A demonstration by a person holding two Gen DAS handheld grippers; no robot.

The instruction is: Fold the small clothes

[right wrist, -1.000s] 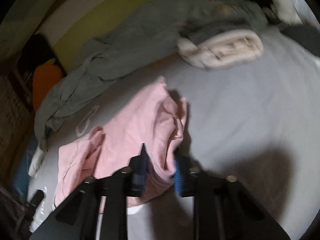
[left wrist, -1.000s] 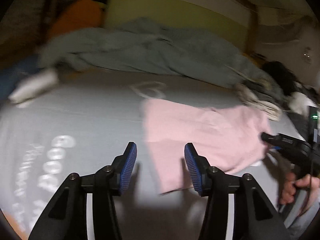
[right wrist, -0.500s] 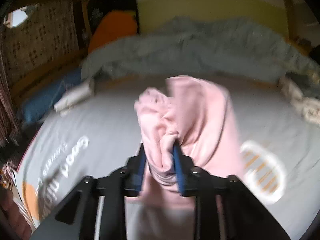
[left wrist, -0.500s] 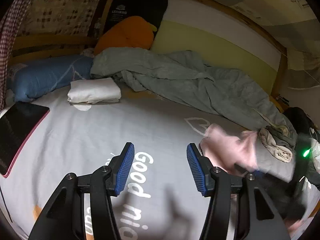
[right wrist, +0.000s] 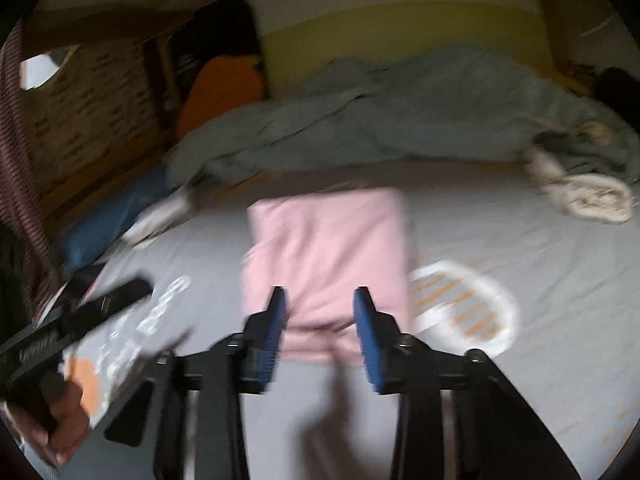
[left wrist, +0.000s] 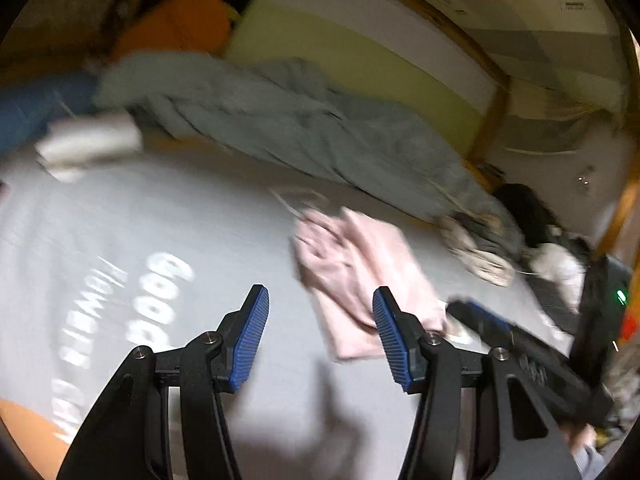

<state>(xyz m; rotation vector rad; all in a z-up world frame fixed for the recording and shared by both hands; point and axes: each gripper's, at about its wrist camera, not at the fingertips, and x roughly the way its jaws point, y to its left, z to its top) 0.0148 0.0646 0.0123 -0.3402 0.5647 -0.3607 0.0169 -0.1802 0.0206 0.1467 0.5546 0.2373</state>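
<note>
A pink garment (left wrist: pixel 360 264) lies folded into a rough rectangle on the grey bed sheet (left wrist: pixel 160 208). In the right wrist view the pink garment (right wrist: pixel 328 248) lies flat just beyond my right gripper (right wrist: pixel 320 292). That gripper's jaws are closing, but its pads touch no cloth. My left gripper (left wrist: pixel 319 292) hovers over the sheet left of the garment's near corner, jaws closing slightly with nothing between them. The right gripper (left wrist: pixel 476 314) shows at the garment's right edge. The left gripper (right wrist: pixel 132 288) appears at the far left, held by a hand (right wrist: pixel 60 412).
A rumpled grey-green blanket (left wrist: pixel 300 120) runs along the back of the bed. A folded white cloth (left wrist: pixel 88 140) lies far left and a crumpled cream garment (right wrist: pixel 588 196) far right. An orange pillow (left wrist: pixel 180 24) and a blue pillow (right wrist: pixel 112 220) sit by the headboard.
My right gripper let go of the bunched pink garment, which now lies flat and folded on the sheet, and drew back. The left gripper swung right towards the garment.
</note>
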